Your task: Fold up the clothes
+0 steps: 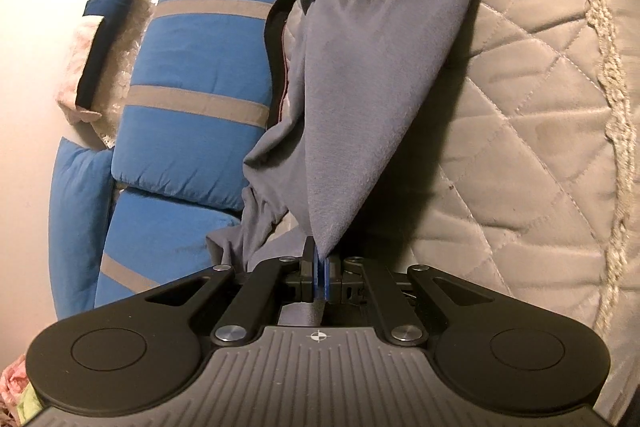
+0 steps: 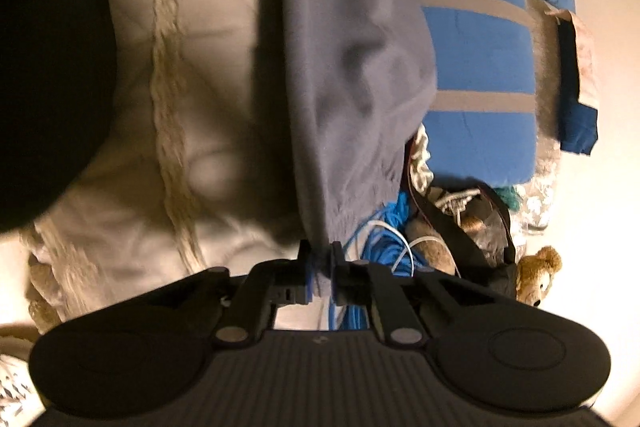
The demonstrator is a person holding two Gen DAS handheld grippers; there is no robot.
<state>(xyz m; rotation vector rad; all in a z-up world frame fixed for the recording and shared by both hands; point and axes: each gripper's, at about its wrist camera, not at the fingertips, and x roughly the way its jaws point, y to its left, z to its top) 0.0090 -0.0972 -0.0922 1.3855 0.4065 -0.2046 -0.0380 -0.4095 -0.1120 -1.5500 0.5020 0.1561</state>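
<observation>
Barely begun: grey garment pinched by left gripper and right gripper, stretched above quilted bedspread beside blue pillows. No fold made yet; all folding left.

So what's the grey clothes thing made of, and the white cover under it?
The grey garment looks like soft, matte knit or fleece: it drapes in loose folds with a faintly fuzzy surface. The white bedcover looks like padded, slightly shiny quilted fabric, with stitched diamond lines.
</observation>
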